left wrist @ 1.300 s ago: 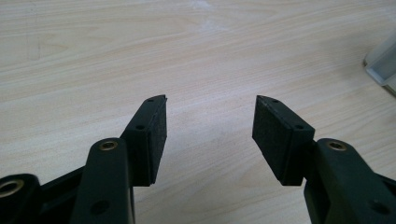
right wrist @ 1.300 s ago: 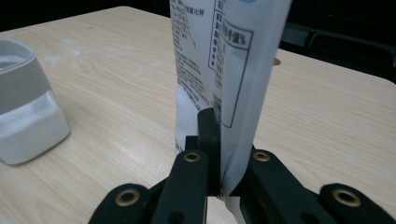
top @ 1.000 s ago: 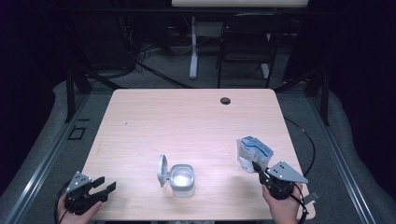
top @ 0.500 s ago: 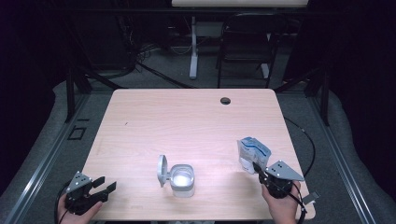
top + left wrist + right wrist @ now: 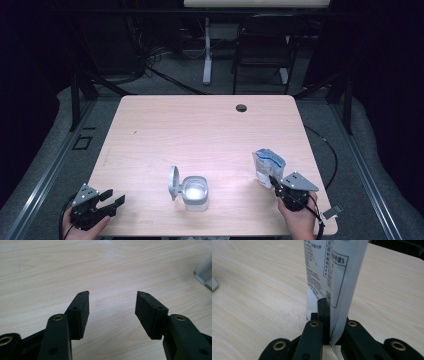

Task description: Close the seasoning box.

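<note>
One pouch (image 5: 267, 167) upright at table's (image 5: 200, 130) near right edge | right gripper (image 5: 278, 183) clenched on its lower part | left gripper (image 5: 112, 202) released, idle | step: pouch gripped | next, likely: carry to open container (image 5: 195, 192), tip steadily

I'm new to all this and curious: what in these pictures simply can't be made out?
- Pouch: print too small and blurred, top cut off, right gripper view.
- Container: contents lost in glare, high view; cut off at the edge, left gripper view.
- Right gripper: jaw tips hidden behind the pouch, high view.
</note>
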A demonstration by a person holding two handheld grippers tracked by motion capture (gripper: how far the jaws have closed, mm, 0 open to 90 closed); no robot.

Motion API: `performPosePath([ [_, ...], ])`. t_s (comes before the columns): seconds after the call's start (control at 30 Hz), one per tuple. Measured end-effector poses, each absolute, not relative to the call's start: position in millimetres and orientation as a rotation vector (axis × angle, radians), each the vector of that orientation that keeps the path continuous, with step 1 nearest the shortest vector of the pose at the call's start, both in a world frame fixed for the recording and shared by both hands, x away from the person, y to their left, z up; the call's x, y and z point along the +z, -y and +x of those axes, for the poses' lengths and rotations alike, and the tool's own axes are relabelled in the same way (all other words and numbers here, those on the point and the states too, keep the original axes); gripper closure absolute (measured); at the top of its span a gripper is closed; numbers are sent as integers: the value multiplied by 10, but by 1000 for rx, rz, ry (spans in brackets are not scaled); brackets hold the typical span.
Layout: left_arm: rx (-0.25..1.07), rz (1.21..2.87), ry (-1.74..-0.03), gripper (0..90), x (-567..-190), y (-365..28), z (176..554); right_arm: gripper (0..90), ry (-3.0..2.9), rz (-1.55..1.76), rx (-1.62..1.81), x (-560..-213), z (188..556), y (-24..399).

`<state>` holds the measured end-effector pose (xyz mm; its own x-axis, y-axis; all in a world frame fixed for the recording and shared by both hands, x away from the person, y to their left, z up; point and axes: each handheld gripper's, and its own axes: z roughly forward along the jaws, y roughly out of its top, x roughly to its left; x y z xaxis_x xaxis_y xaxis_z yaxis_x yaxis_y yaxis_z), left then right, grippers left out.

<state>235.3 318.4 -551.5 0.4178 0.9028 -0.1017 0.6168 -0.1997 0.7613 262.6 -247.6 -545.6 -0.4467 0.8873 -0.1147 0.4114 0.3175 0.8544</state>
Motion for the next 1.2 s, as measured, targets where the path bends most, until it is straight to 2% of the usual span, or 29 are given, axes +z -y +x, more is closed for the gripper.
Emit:
performPosePath([
  [0.2,481,1911,-1291,455,-5512,-3187,2351,882,-2019,1137,1018,-5491,2643,2426],
  [0.73,479,1914,-1290,455,-5511,-3179,2350,789,-2046,1131,1028,-5506,2613,2409],
  [1.2,473,1921,-1286,455,-5516,-3160,2346,550,-2054,1117,1070,-5538,2577,2424],
])
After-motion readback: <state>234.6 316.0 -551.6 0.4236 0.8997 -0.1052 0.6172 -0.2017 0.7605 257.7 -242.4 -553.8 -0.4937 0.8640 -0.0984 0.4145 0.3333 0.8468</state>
